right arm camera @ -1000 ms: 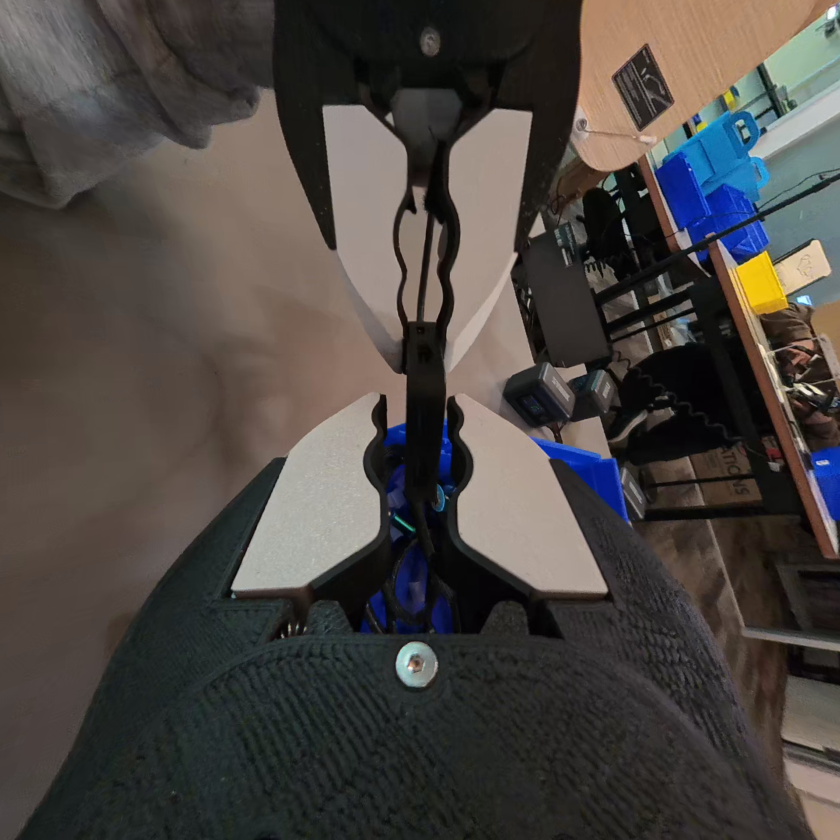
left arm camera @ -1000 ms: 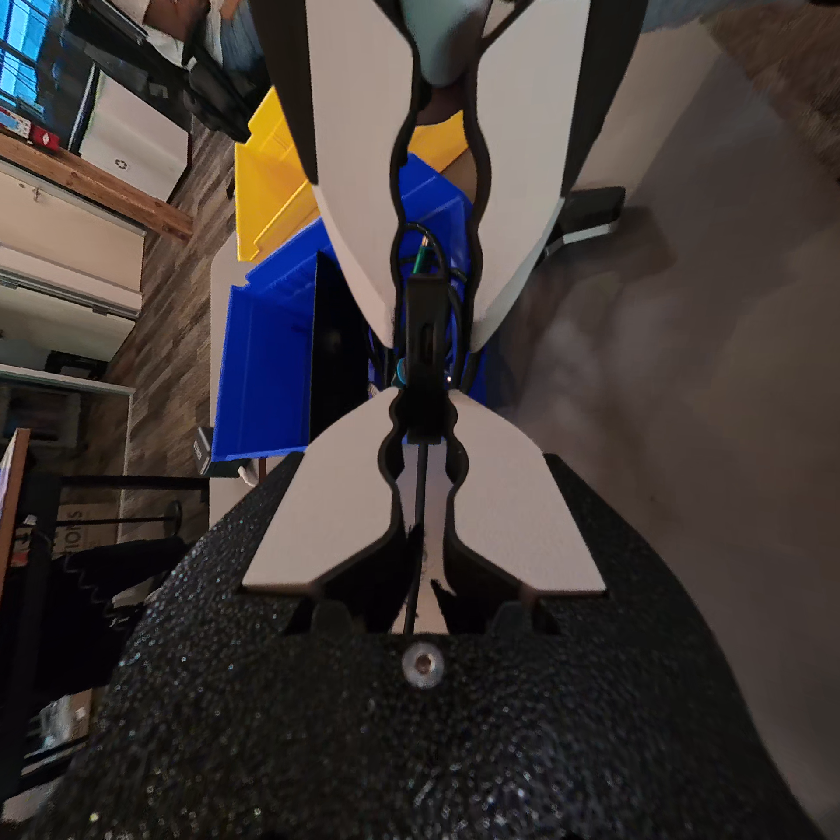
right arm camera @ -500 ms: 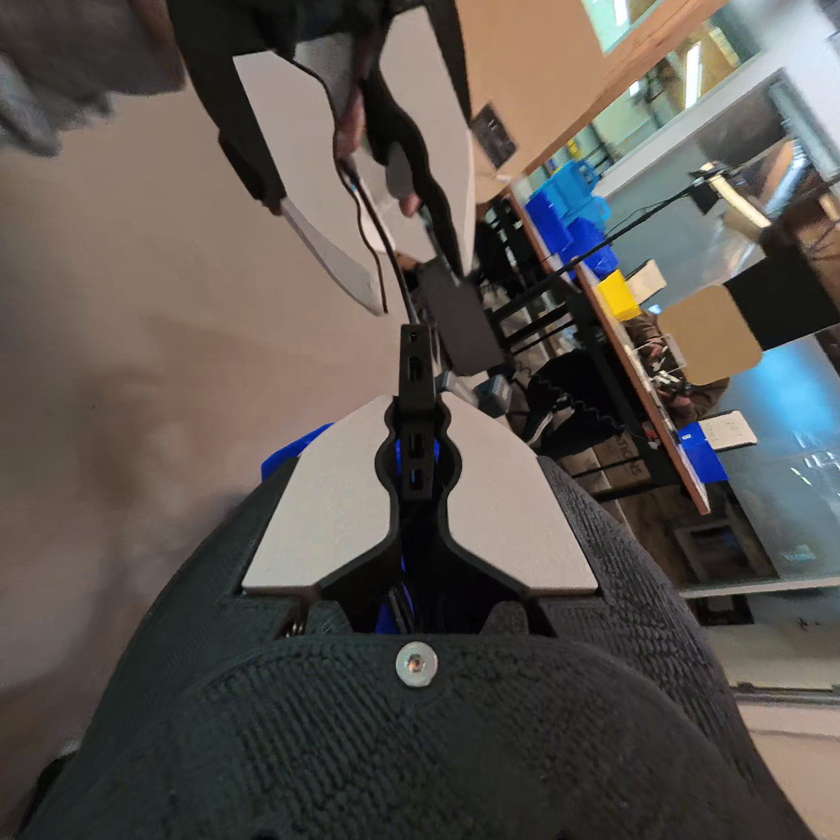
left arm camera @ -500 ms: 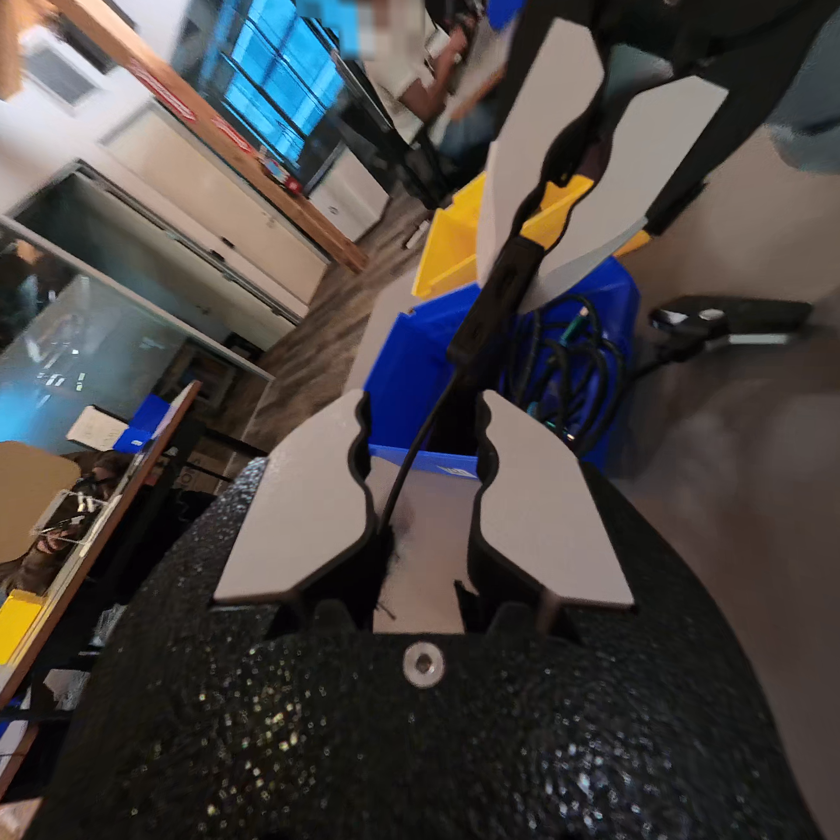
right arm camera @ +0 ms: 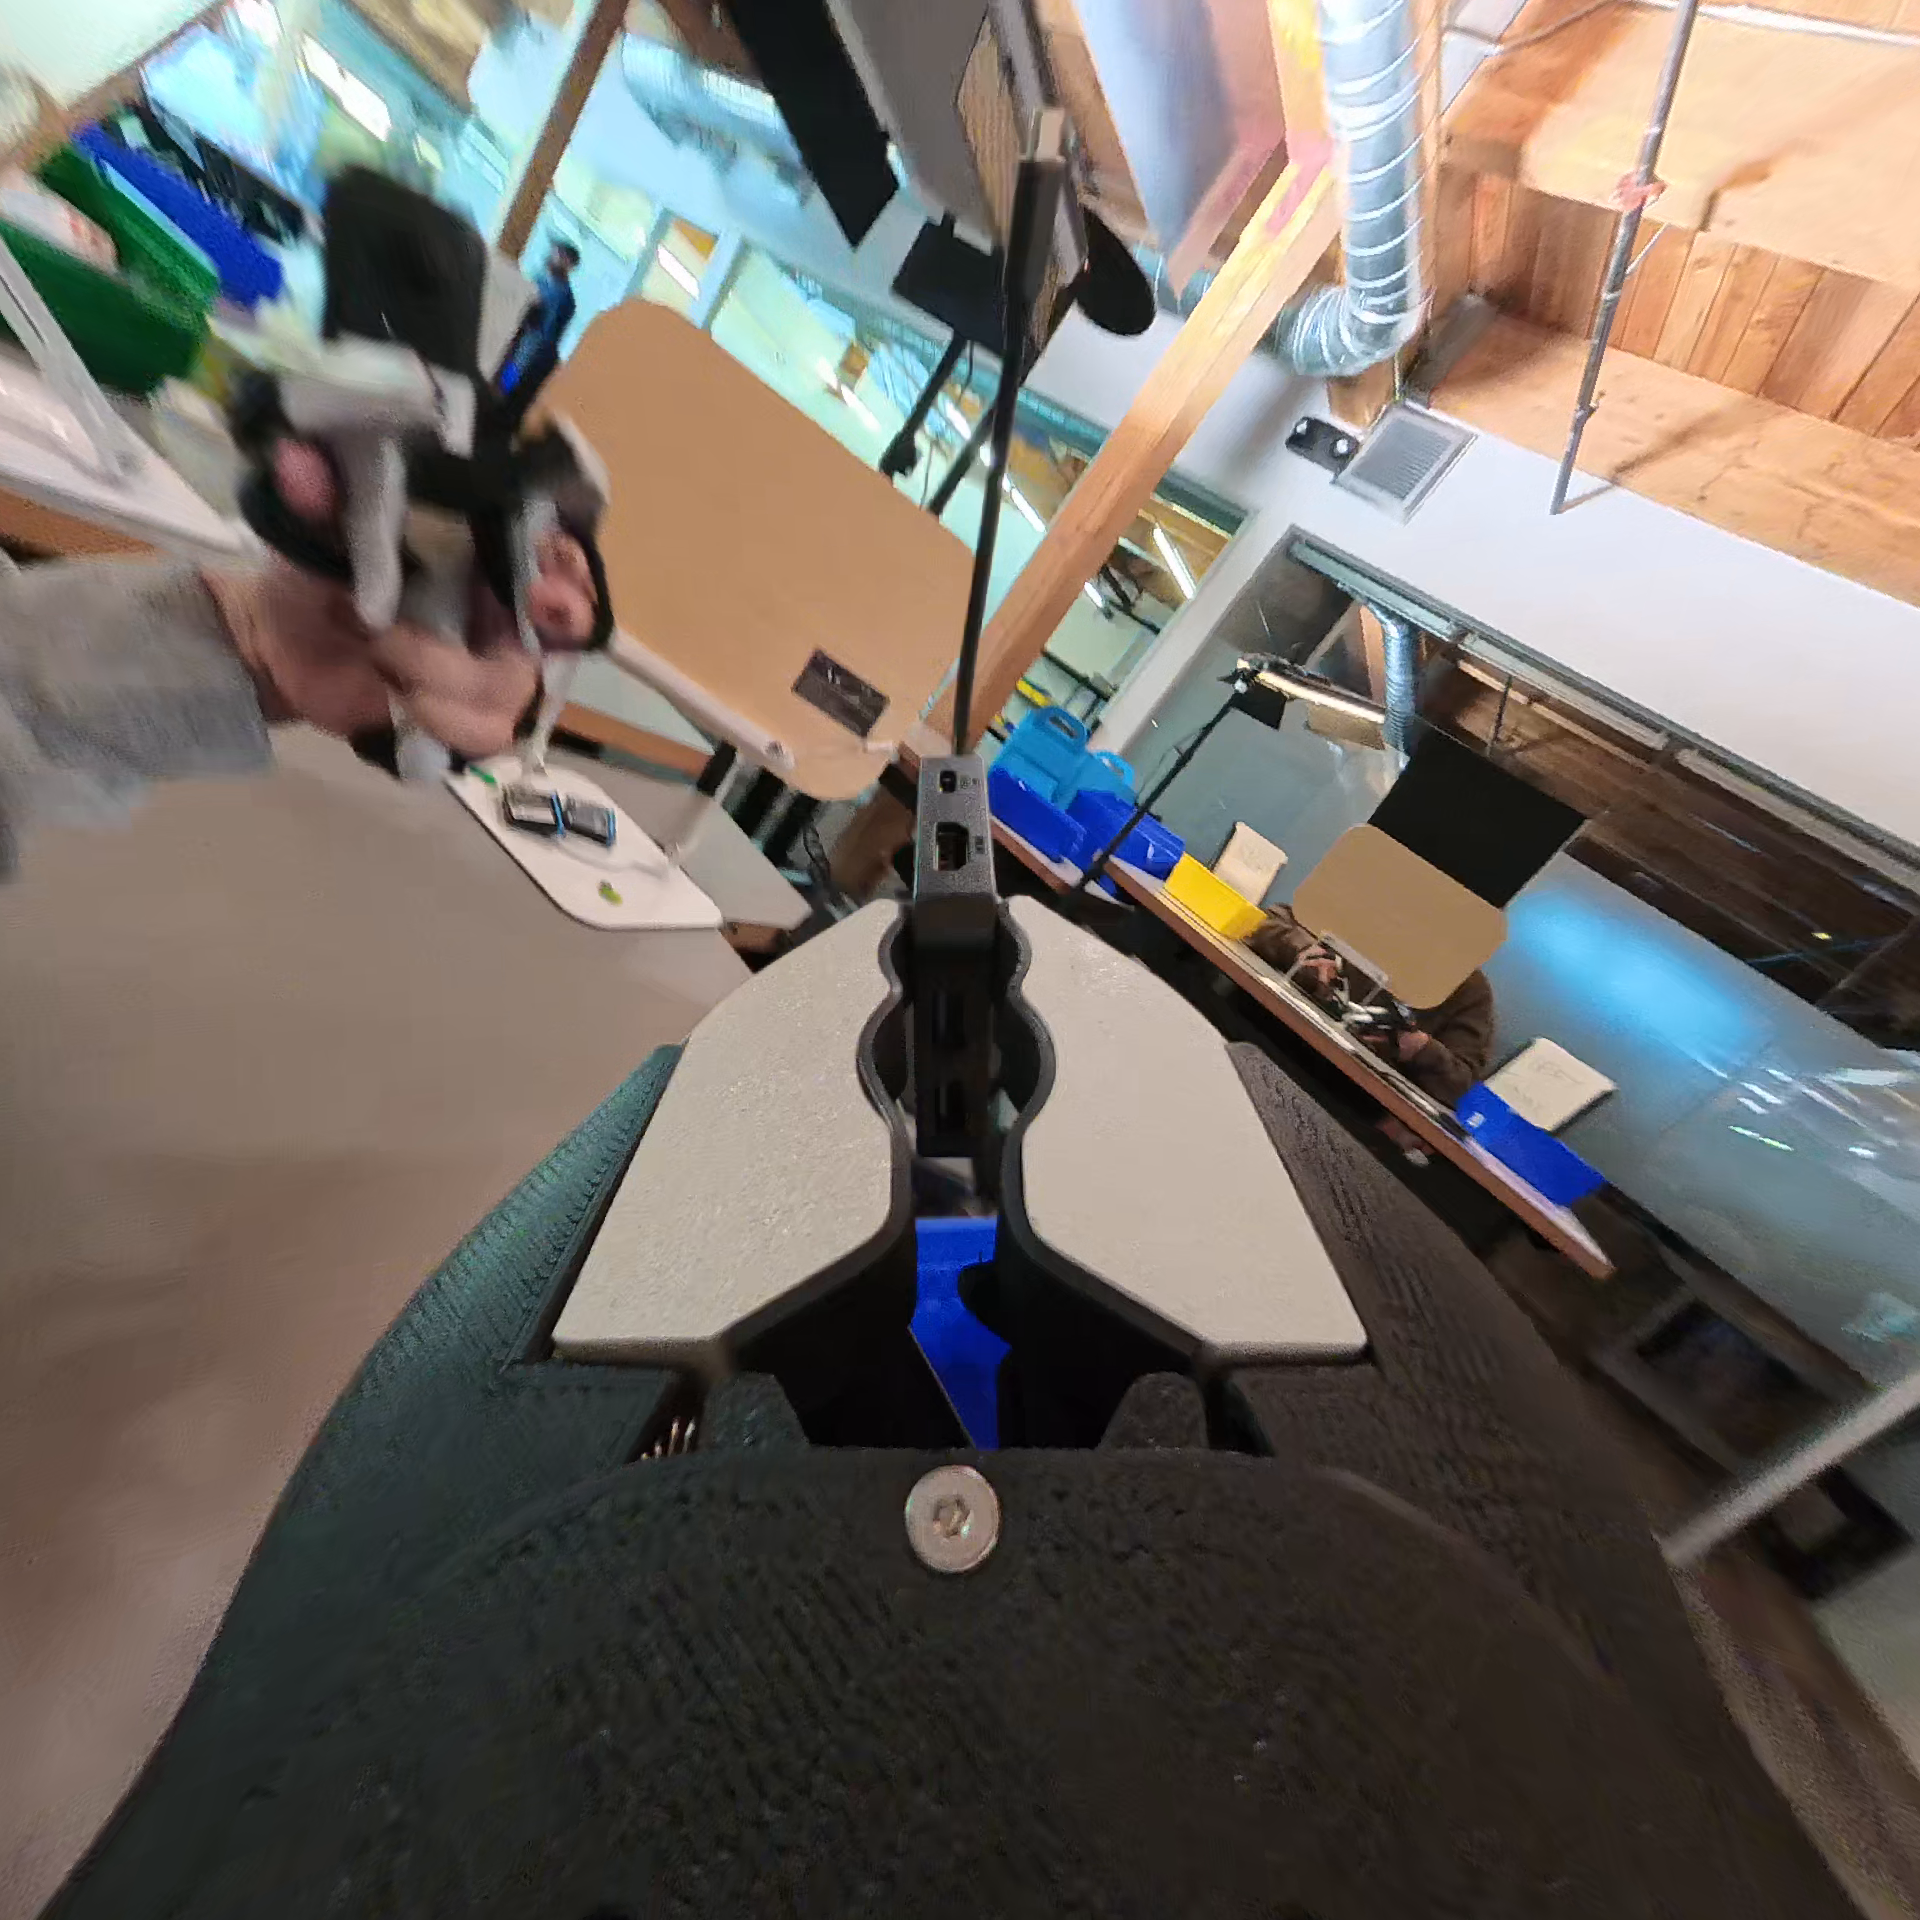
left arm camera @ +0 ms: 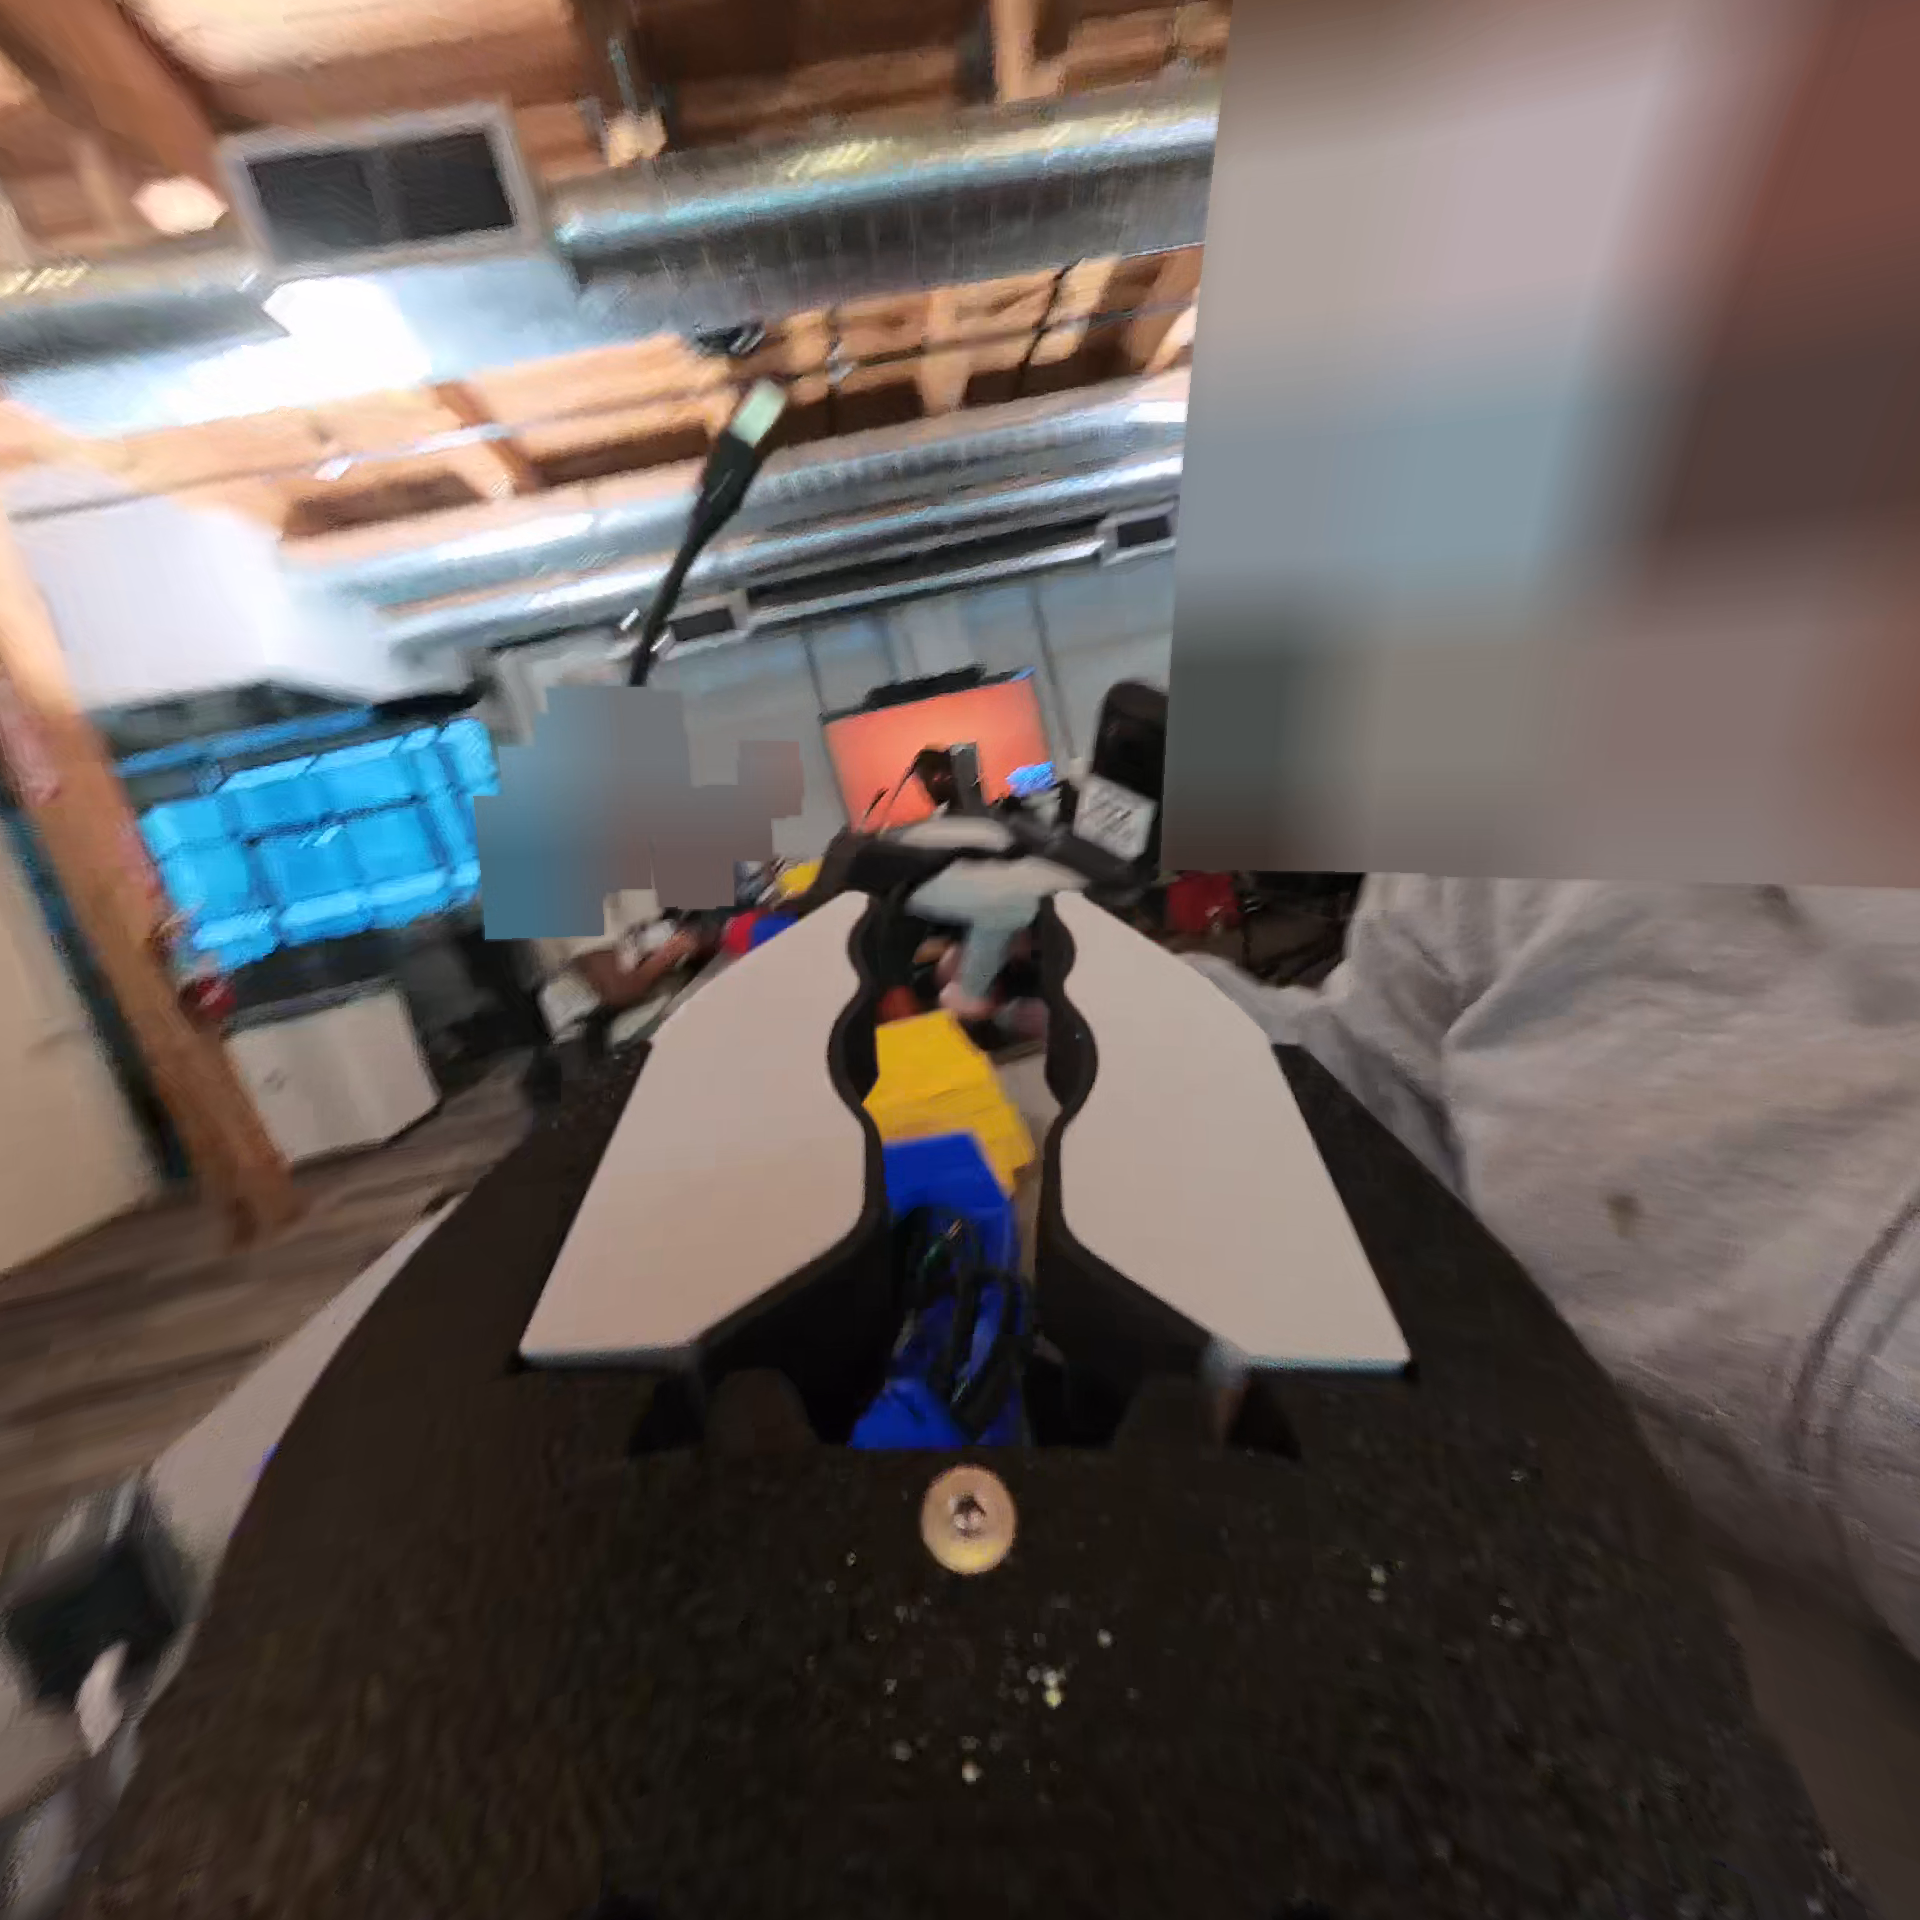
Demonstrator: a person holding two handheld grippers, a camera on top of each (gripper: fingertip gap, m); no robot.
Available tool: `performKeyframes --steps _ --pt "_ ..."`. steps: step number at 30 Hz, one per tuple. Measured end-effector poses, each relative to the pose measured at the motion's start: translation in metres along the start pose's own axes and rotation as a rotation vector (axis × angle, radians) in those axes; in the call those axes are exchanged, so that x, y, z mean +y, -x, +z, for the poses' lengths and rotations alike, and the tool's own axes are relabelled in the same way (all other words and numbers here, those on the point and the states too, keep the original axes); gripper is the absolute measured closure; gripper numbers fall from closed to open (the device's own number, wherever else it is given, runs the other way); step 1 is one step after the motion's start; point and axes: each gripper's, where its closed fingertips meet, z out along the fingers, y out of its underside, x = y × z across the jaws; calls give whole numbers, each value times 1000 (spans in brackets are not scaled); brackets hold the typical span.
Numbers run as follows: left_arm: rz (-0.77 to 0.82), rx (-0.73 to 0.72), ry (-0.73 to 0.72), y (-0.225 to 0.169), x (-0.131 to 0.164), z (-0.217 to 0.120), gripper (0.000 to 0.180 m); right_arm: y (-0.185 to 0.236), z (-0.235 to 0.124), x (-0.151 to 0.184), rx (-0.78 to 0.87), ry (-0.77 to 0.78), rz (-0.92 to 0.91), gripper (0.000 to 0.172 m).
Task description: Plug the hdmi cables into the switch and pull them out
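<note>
Both grippers, the left gripper [left arm camera: 958,914] and the right gripper [right arm camera: 951,914], have pale grey fingers [right arm camera: 748,1122] with wavy black inner edges, rough black housings, and a silver screw [right arm camera: 952,1523] at six o'clock; the sleeve [left arm camera: 1621,1122] is grey.

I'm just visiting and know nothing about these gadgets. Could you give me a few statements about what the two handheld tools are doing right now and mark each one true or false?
1. The right tool is clamped on a slim black adapter with ports along its side. True.
2. A black cable rises from the adapter's far end to a plug. True.
3. The left tool grips a yellow bin. False: its fingers stand apart with nothing between them; the yellow bin lies beyond.
4. The right tool holds a blue bin. False: a blue bin only shows below its fingers.
5. A grey sleeve shows beside the left tool. True.
</note>
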Motion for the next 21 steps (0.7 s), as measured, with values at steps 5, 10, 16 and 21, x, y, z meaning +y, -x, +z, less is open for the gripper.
performKeyframes --steps 5,10,16,21 --pt "-52 -111 165 21 37 28 128 12 8 -18 -66 -134 136 159" --pt "-88 -54 194 13 63 66 113 39 21 -32 -168 -254 287 159" --pt "-198 74 -39 -1 47 77 152 55 26 -30 -219 -269 347 159" --pt "-106 146 -6 -12 49 73 166 62 22 -31 -296 -243 404 158"
